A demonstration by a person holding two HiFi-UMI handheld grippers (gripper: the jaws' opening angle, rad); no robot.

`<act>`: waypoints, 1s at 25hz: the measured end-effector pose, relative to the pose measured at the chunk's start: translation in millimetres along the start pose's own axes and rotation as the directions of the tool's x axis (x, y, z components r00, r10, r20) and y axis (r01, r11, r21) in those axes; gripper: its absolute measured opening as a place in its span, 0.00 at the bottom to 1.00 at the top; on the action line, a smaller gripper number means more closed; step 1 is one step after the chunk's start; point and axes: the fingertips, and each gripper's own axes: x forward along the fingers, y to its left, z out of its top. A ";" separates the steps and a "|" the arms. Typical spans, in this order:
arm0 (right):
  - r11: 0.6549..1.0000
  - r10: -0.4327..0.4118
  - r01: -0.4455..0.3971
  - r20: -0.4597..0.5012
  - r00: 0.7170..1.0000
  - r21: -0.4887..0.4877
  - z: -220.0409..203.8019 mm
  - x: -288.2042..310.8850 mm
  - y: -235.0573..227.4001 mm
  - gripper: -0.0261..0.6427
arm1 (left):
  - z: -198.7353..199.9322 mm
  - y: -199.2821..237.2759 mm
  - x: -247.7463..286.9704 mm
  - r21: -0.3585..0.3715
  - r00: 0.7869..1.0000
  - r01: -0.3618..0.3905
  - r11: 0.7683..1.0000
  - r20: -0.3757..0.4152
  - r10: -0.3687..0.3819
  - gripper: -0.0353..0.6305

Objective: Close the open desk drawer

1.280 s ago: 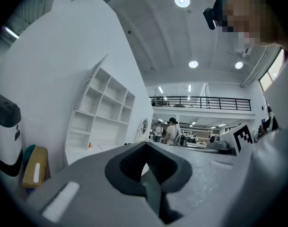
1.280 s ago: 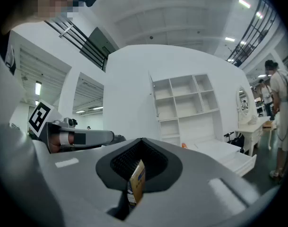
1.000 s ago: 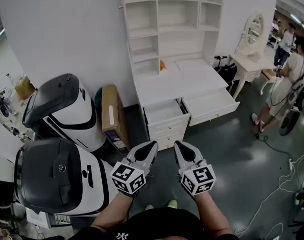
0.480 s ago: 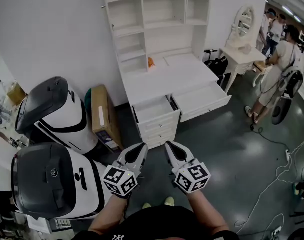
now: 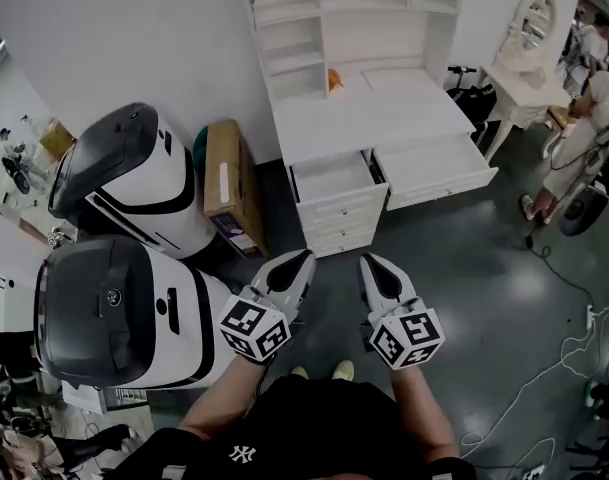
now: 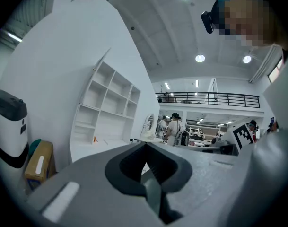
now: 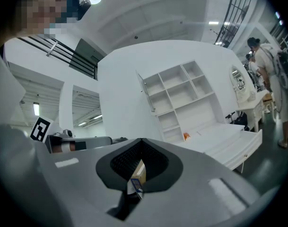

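Observation:
A white desk [image 5: 364, 118] with a shelf unit stands against the wall, a few steps ahead of me. Two of its drawers stand pulled out: a small top drawer [image 5: 330, 182] on the left stack and a wide shallow drawer [image 5: 434, 164] to its right. The wide drawer [image 7: 238, 148] also shows in the right gripper view. My left gripper [image 5: 302, 259] and right gripper [image 5: 370, 262] are held side by side in front of my body, well short of the desk. Both are shut with nothing between the jaws, and their tips [image 6: 144, 144] [image 7: 141, 140] meet.
Two large white-and-black machines [image 5: 134, 183] [image 5: 109, 318] stand at the left, with a cardboard box [image 5: 229, 193] beside the desk. A small orange object [image 5: 334, 80] lies on the desktop. At right are a vanity table [image 5: 529, 63], people [image 5: 594, 118] and floor cables [image 5: 574, 318].
The head view has swung, so the desk now sits farther right and higher in the picture. Both grippers stay shut, side by side in front of me.

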 end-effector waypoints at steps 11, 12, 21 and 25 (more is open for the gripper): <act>0.999 0.020 -0.017 -0.068 0.997 0.048 -32.9 29.6 -21.9 0.07 | -24.7 32.8 17.7 0.000 0.996 -0.084 0.996 -0.036 0.084 0.05; 0.999 0.022 -0.018 -0.073 0.997 0.046 -34.4 35.7 -24.2 0.07 | -26.5 37.6 21.9 0.002 0.996 -0.085 0.996 -0.040 0.085 0.05; 1.000 -0.009 0.012 -0.152 0.988 0.015 -58.8 118.2 -53.9 0.07 | -44.8 109.5 76.2 -0.001 0.996 -0.063 0.998 -0.058 0.062 0.05; 0.999 -0.021 0.012 -0.180 0.983 -0.050 -66.8 166.4 -65.7 0.07 | -42.5 150.5 107.9 0.010 0.997 -0.054 0.998 -0.046 0.055 0.05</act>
